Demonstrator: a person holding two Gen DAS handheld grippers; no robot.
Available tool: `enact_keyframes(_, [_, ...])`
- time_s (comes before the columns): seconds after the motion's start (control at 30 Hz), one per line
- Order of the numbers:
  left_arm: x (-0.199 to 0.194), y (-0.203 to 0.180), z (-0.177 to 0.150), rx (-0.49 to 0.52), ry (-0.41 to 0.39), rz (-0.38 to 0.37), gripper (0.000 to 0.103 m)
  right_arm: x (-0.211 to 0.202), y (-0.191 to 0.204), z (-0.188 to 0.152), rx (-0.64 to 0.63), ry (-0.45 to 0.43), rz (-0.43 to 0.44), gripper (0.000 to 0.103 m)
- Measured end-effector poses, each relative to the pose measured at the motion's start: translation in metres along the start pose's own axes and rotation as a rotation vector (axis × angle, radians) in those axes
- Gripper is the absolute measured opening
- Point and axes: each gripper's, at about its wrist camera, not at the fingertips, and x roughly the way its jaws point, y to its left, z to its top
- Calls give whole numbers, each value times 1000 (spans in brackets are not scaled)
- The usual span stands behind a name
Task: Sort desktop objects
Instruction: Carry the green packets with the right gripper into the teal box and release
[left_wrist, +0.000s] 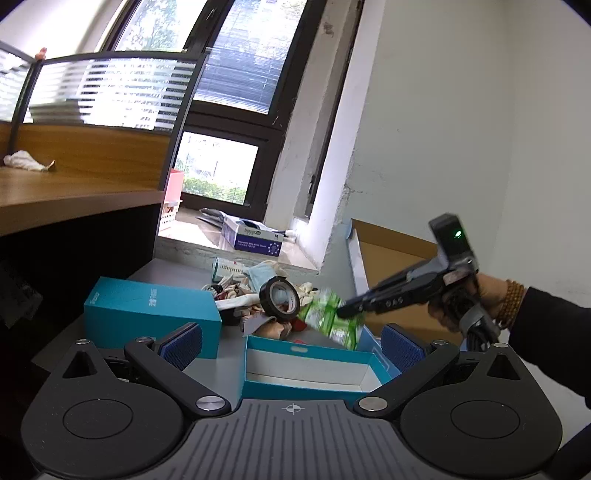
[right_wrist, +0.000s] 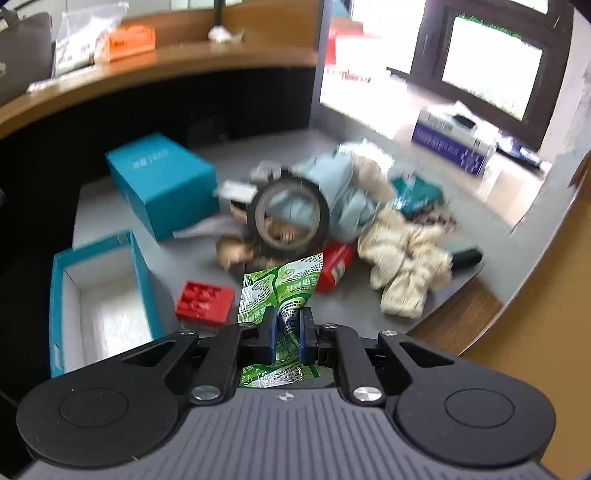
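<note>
Green packet (right_wrist: 284, 291) sits pinched in the right gripper (right_wrist: 288, 332), near the open teal box (right_wrist: 59, 295). Left gripper (left_wrist: 291, 347) is spread wide, holding nothing.

The open teal tray (right_wrist: 55, 295) offers a bare white interior, reachable from above; its tall walls block entry from the sides. Just beside it lies the red block (right_wrist: 205, 301), with a strip of bare grey desk (right_wrist: 110, 206) behind, up to the closed teal box (right_wrist: 162, 184). To the right, the heap fills the middle: the black tape roll (right_wrist: 291, 218) stands on edge against blue cloth, cream gloves (right_wrist: 406, 269) sprawl near the desk edge (little clear passage there). The green packet (right_wrist: 280, 288) hangs in front of the heap.
</note>
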Motion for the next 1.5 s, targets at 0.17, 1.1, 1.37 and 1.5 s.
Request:
enact_keyframes(0.17, [-6,-2,1,24,-11,11,103,-33,21,12,-69,-102,-13,13])
enact_keyframes(1.1, [-18,-2,-5,50,-19,-7,103,-18,120,-12,-375,155,119,14])
enact_keyframes(1.37, [-18,-4,-10,107,-9,23,103,-9,122,-7,-416,232,137,40])
enact_keyframes(1.5, [-16,-2,-10,99,-7,20,103,-30,115,4,-377,131,123,39])
